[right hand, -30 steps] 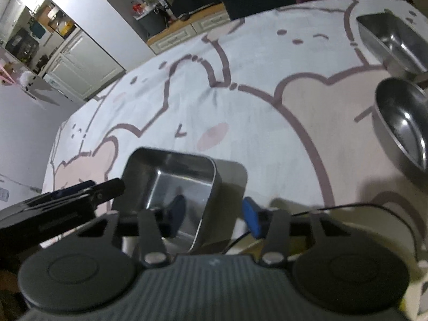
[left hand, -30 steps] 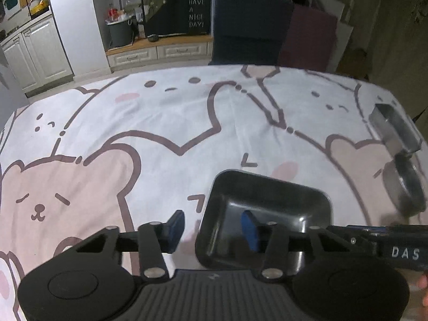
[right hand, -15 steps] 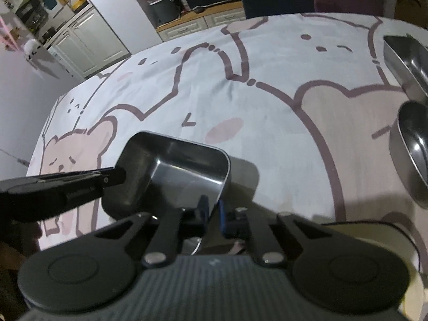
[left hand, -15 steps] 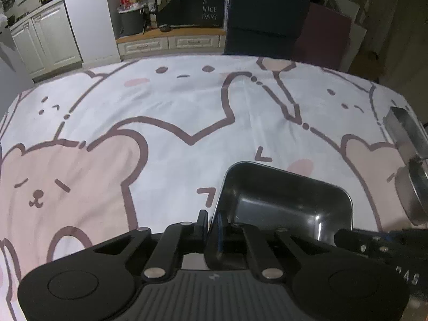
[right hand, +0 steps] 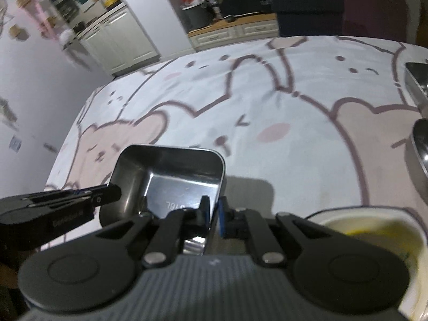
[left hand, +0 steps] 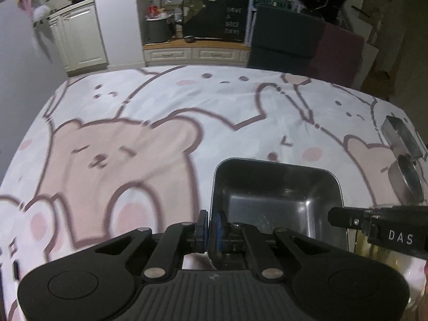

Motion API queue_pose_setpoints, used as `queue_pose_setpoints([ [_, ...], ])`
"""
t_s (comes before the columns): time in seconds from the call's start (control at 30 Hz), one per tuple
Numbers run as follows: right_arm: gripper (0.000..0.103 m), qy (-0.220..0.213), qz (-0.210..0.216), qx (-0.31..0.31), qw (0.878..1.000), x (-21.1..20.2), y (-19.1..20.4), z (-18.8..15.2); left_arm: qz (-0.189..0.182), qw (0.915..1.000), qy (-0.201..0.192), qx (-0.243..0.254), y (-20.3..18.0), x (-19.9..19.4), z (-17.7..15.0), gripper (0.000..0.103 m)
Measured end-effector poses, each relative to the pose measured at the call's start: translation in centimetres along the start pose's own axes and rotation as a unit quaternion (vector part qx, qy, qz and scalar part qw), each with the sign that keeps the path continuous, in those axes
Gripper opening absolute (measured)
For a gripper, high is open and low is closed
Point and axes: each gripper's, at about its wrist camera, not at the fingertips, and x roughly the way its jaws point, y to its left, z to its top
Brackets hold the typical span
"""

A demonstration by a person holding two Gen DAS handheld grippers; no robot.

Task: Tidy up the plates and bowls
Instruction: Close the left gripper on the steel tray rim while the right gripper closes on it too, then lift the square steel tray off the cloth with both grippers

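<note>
Rectangular steel tray [left hand: 276, 200] above the bear-print cloth [left hand: 133, 139], pinched by both: left gripper [left hand: 210, 228] clamped on its left wall, right gripper [right hand: 213, 218] clamped on its right wall. Probably light, rigid, slick; best held at the thin rim, kept level.

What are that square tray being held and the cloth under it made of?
The square tray looks like polished metal, probably stainless steel: its walls mirror the light and show bright glints. It is thin-walled, with rounded corners. The tablecloth looks like soft matte fabric, white with printed pink and brown cartoon bears and no shine; whether it is cotton or synthetic cannot be told.
</note>
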Motion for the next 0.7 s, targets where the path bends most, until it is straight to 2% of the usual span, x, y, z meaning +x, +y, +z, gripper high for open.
queue_pose_setpoints([
  [0.33, 0.009, 0.055, 0.014, -0.064, 0.996, 0.9, 4.8, -4.3, 0.027, 0.9983, 0.05, -0.007, 3.3, -0.7, -5.3, 0.006],
  [0.7, 0.01, 0.106, -0.006, -0.117, 0.987, 3.0, 7.1, -7.1, 0.032, 0.9958, 0.085, 0.012, 4.2, 0.2, -7.0, 0.006],
])
